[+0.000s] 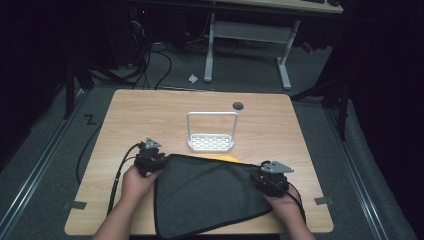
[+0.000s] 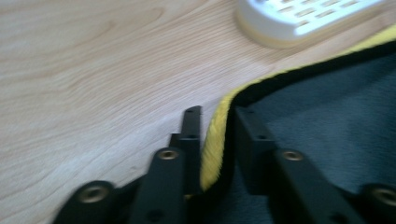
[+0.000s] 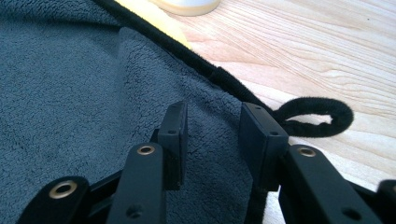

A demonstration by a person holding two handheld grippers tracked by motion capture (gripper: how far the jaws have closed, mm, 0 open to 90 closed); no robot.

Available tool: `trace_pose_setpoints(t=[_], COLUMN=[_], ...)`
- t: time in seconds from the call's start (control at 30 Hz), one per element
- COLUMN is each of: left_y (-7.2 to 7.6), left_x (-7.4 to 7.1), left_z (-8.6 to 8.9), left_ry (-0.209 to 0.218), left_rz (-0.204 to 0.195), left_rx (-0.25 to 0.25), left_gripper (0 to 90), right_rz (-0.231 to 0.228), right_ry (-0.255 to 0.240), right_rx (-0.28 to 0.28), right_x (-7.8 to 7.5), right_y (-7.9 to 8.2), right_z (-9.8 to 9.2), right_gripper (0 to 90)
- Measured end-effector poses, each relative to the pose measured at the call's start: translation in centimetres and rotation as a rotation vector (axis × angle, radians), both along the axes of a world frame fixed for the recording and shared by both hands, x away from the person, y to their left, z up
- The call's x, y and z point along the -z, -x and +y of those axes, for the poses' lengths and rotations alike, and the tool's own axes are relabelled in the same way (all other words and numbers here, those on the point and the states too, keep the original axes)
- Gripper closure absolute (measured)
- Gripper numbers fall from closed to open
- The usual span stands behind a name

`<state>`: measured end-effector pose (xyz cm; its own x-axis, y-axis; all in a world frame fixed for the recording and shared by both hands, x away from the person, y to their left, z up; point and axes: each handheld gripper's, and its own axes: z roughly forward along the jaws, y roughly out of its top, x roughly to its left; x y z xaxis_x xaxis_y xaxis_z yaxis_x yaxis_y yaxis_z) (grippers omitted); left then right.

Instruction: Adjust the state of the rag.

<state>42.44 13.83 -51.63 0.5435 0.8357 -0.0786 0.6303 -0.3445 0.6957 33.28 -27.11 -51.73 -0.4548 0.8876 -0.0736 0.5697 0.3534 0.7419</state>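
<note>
A dark grey towel point(image 1: 210, 192) with a yellow underside and black edging lies spread on the near half of the wooden table point(image 1: 150, 115). My left gripper point(image 1: 150, 159) is at its far left corner. In the left gripper view the jaws point(image 2: 217, 116) are shut on the towel's raised edge point(image 2: 219, 121), showing yellow. My right gripper point(image 1: 267, 177) is at the far right corner. Its jaws point(image 3: 215, 112) stand open over the flat towel point(image 3: 70, 93), beside the black hanging loop point(image 3: 317, 116).
A white slotted rack point(image 1: 211, 142) with a tall hoop handle stands just beyond the towel's far edge, at the table's middle. A black round cap point(image 1: 238, 105) sits in the tabletop farther back. Bare wood extends to the far corners.
</note>
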Motion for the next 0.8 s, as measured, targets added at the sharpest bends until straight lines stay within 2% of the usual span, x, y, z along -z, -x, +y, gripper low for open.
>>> trace_pose_setpoints(t=[0.03, 0.07, 0.1, 0.13, 0.17, 0.2, 0.23, 0.27, 0.3, 0.33, 0.37, 0.4, 0.43, 0.47, 0.5, 0.57, 0.67, 0.77, 0.8], left_y=[0.3, 0.9, 1.6, 3.0, 4.1, 4.1, 5.3, 6.1, 7.1, 8.8, 9.4, 9.7, 9.7, 9.8, 9.8, 9.2, 8.4, 7.3, 7.0], left_x=[-0.2, -0.6, -1.0, -1.5, -1.7, -1.7, -1.7, -1.6, -1.3, -0.6, -0.3, 0.1, 0.1, 0.5, 0.8, 1.0, 1.2, 1.4, 1.5], left_z=[0.2, 0.5, 0.8, 1.3, 1.8, 1.8, 2.0, 1.8, 1.2, 0.1, -0.3, -0.8, -0.8, -1.2, -1.2, -0.9, -0.5, 0.3, 0.6], left_ry=[-0.002, 0.012, 0.038, 0.077, 0.129, 0.129, 0.193, 0.208, 0.192, 0.168, 0.175, 0.157, 0.157, 0.117, 0.107, 0.141, 0.119, 0.111, 0.109], left_rz=[-0.012, -0.024, -0.042, -0.043, -0.013, -0.013, 0.024, 0.039, 0.062, 0.099, 0.116, 0.122, 0.122, 0.111, 0.095, 0.109, 0.059, 0.02, 0.004], left_rx=[-0.011, -0.022, -0.029, -0.024, -0.024, -0.024, 0.003, 0.035, 0.084, 0.162, 0.185, 0.201, 0.201, 0.206, 0.205, 0.184, 0.163, 0.102, 0.081], left_gripper=[62.2, 57.7, 57.7, 56.6, 56.6, 58.2, 58.2, 62.7, 67.5, 68.8, 69.9, 69.9, 69.3, 69.3, 70.1, 70.4, 73.1, 74.1, 74.1], right_rz=[0.001, -0.006, -0.006, -0.017, -0.021, -0.021, -0.028, -0.033, -0.033, -0.033, -0.021, 0.003, 0.02, 0.02, 0.052, 0.058, 0.081, 0.09, 0.092], right_ry=[-0.005, -0.011, -0.011, -0.02, -0.026, -0.026, -0.03, -0.027, -0.018, -0.009, -0.003, -0.001, 0.003, 0.003, 0.0, 0.001, 0.026, 0.008, 0.001], right_rx=[0.006, 0.01, 0.01, 0.021, 0.025, 0.025, 0.031, 0.038, 0.052, 0.053, 0.055, 0.053, 0.05, 0.05, 0.037, 0.031, -0.01, -0.056, -0.08], right_x=[0.0, -0.2, -0.2, -0.4, -0.5, -0.5, -0.7, -0.9, -0.9, -0.9, -0.8, -0.6, -0.5, -0.5, -0.2, -0.1, 0.6, 0.6, 0.4], right_y=[0.1, 0.1, 0.1, 0.2, 0.2, 0.2, 0.3, 0.4, 0.5, 0.5, 0.4, 0.4, 0.5, 0.5, 0.8, 1.1, 2.5, 3.5, 4.0], right_z=[-0.1, -0.2, -0.2, -0.6, -0.7, -0.7, -0.9, -1.1, -1.2, -1.3, -1.3, -1.4, -1.3, -1.3, -1.1, -0.9, 0.1, 0.7, 1.1], right_gripper=[63.3, 63.3, 63.3, 63.2, 63.2, 63.2, 63.9, 66.2, 74.3, 79.2, 85.3, 87.7, 89.2, 89.2, 89.1, 88.9, 87.2, 85.2, 81.2])
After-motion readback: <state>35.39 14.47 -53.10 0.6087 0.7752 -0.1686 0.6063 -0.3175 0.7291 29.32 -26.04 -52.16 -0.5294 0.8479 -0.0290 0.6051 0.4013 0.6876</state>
